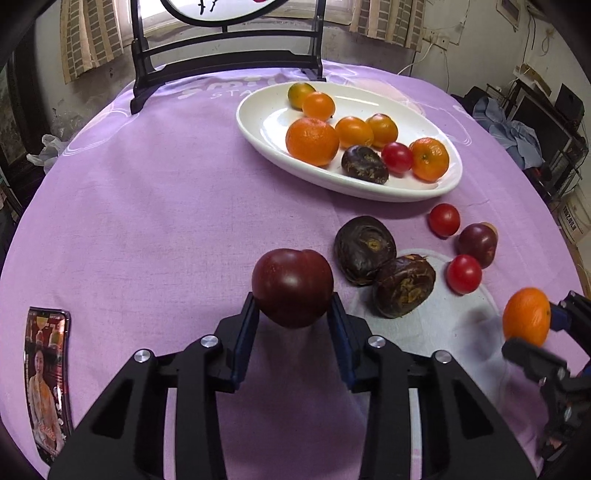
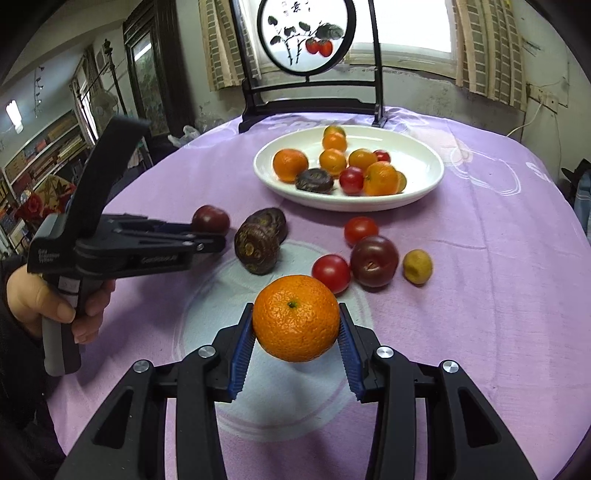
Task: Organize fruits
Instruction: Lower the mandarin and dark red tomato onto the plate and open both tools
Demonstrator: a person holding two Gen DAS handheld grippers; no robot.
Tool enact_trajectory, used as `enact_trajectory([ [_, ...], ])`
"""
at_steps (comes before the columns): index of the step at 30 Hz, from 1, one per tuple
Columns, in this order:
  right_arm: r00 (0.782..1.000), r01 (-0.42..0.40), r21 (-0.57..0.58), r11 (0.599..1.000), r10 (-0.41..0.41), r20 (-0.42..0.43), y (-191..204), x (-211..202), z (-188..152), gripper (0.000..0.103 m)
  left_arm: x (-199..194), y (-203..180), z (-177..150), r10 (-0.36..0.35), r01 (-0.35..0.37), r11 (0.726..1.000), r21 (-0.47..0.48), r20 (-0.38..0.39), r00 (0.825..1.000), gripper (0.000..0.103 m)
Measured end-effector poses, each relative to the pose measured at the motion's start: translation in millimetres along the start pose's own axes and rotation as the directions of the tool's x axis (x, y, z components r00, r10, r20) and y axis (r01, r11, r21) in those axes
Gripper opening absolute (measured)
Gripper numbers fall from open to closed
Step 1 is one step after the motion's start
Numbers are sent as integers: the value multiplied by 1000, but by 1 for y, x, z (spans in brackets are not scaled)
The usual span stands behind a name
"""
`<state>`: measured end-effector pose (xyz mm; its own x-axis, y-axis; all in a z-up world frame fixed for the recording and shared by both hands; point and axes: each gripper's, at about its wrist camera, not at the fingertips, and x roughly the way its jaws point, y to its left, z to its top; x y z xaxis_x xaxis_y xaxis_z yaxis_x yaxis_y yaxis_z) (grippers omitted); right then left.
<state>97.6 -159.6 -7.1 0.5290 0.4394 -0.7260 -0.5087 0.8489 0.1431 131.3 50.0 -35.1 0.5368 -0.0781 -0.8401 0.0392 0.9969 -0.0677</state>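
Observation:
My left gripper (image 1: 293, 314) is shut on a dark red plum (image 1: 292, 287) and holds it above the purple cloth; it also shows in the right wrist view (image 2: 210, 232). My right gripper (image 2: 296, 332) is shut on an orange mandarin (image 2: 296, 318), also seen in the left wrist view (image 1: 526, 316). A white oval plate (image 1: 258, 122) at the back holds several mandarins, a dark water chestnut and a cherry tomato. Loose on the cloth lie two dark water chestnuts (image 1: 364, 249), cherry tomatoes (image 1: 444, 219), another plum (image 2: 374, 260) and a small tan fruit (image 2: 417, 266).
A dark wooden stand with a round painted screen (image 2: 306, 35) stands behind the plate. A phone (image 1: 46, 384) lies on the cloth at the front left. The round table's edge (image 1: 55, 162) curves away at left and right.

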Motion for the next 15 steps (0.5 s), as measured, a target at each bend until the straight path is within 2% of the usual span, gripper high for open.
enact_trajectory([
  [7,997,70,-69,995,-67,37,-7,-6,27,43,-25,-9,21,-34,33,999,5,64,997,37],
  [13,991,101,-94,990,-92,95,-16,4,63,43,-15,-31,57,-41,39,999,34,73,996,37],
  [15,986,135,-94,986,-124,113,-22,14,78,44,-6,-37,72,-45,43,999,31,70,997,37],
])
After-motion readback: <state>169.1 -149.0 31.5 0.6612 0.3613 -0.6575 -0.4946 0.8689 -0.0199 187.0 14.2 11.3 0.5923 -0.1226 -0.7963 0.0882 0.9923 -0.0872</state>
